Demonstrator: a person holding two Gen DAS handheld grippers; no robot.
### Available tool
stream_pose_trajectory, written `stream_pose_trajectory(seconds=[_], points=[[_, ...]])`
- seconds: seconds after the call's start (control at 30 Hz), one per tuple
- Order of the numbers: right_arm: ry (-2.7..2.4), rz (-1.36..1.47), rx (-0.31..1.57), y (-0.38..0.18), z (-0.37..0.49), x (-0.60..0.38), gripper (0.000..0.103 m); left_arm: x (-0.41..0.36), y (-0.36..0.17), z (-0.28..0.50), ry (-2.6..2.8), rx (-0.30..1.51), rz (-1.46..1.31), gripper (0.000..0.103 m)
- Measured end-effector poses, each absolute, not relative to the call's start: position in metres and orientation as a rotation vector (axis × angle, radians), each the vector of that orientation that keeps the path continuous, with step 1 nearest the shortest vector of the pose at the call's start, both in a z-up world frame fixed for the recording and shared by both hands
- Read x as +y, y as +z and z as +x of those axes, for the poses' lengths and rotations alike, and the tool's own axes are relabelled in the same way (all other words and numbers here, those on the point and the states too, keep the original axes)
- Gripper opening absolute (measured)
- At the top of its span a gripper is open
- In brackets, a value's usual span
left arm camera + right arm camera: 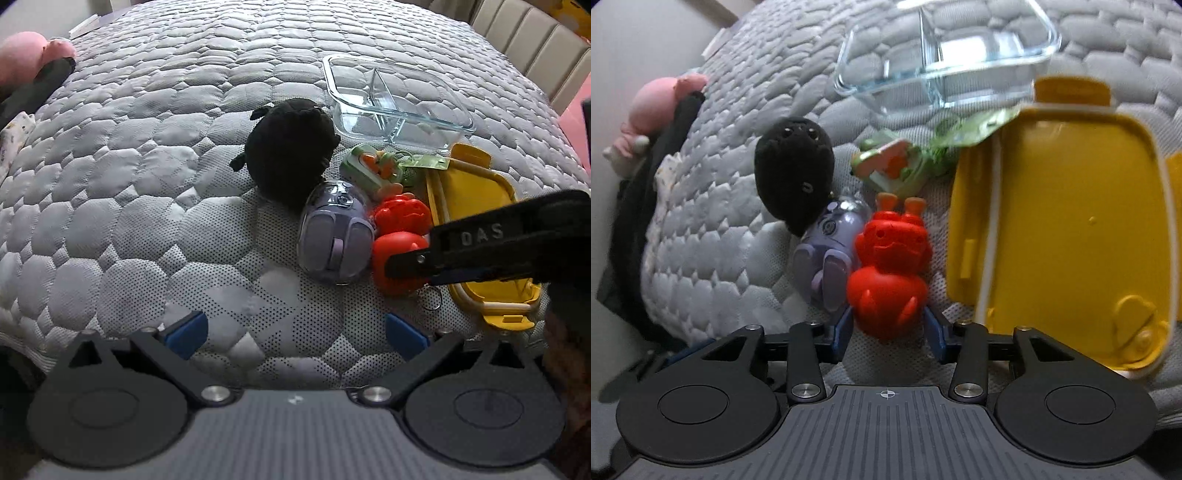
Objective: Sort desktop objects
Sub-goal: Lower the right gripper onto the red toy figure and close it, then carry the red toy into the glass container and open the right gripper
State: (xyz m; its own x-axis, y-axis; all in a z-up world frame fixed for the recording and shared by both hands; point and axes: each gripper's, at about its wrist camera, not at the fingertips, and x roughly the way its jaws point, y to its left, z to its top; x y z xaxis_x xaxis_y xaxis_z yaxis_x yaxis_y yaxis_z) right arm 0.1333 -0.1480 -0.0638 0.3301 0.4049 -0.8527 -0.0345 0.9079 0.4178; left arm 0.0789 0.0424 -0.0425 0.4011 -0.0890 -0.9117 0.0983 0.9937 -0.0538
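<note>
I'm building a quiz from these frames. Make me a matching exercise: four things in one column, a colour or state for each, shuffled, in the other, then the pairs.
Things:
1. plush toy
2. glass container
3. lid
4. right gripper

Colour or state:
A. yellow, lying flat beside the toys
B. fingers either side of the red toy
C. black, fuzzy
D. clear, divided, nothing inside

Pairs: 1-C, 2-D, 3-A, 4-B
</note>
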Motion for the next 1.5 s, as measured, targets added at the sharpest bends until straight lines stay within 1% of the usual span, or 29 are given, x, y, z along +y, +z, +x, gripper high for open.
stream_pose_trajectory(seconds=[0.17, 0.3, 0.33, 0.37, 0.43, 0.5, 0.53, 0.57, 0.83, 0.9, 1.1, 1.37, 1.5], points=[[0.296, 0.361, 1.262, -0.074, 0.144, -0.133, 0.057, 0.042, -0.046, 0.079, -0.118, 1.163, 0.011, 0.103], [0.268, 0.352, 1.242, -0.082, 0.152, -0.128, 0.061, 0.039, -0.046, 0.078, -0.126, 1.165, 0.019, 0.103], [0.270, 0.364, 1.237, -0.083, 0.154, -0.128, 0.065, 0.038, -0.045, 0.078, -0.128, 1.164, 0.021, 0.103], [0.272, 0.374, 1.233, -0.083, 0.155, -0.129, 0.067, 0.037, -0.045, 0.077, -0.132, 1.164, 0.023, 0.103], [0.276, 0.384, 1.224, -0.084, 0.156, -0.129, 0.068, 0.034, -0.044, 0.076, -0.152, 1.165, 0.029, 0.103], [0.284, 0.399, 1.215, -0.084, 0.155, -0.132, 0.066, 0.030, -0.042, 0.074, -0.175, 1.163, 0.037, 0.103], [0.287, 0.407, 1.211, -0.085, 0.155, -0.133, 0.060, 0.028, -0.041, 0.073, -0.189, 1.161, 0.042, 0.103], [0.290, 0.409, 1.206, -0.084, 0.154, -0.134, 0.057, 0.025, -0.040, 0.072, -0.203, 1.158, 0.046, 0.103], [0.300, 0.357, 1.147, -0.065, 0.152, -0.140, 0.056, 0.020, -0.018, 0.066, -0.389, 1.121, -0.005, 0.103], [0.302, 0.344, 1.132, -0.061, 0.151, -0.142, 0.056, 0.020, -0.009, 0.064, -0.444, 1.097, -0.031, 0.103], [0.309, 0.306, 1.087, -0.047, 0.149, -0.147, 0.056, 0.012, 0.013, 0.051, -0.521, 1.003, 0.002, 0.103], [0.271, 0.309, 1.008, -0.011, 0.165, -0.163, 0.056, -0.002, 0.005, 0.062, -0.501, 1.033, 0.044, 0.103], [0.185, 0.278, 0.920, 0.017, 0.190, -0.180, 0.056, -0.001, -0.005, 0.069, -0.493, 1.064, 0.028, 0.103]])
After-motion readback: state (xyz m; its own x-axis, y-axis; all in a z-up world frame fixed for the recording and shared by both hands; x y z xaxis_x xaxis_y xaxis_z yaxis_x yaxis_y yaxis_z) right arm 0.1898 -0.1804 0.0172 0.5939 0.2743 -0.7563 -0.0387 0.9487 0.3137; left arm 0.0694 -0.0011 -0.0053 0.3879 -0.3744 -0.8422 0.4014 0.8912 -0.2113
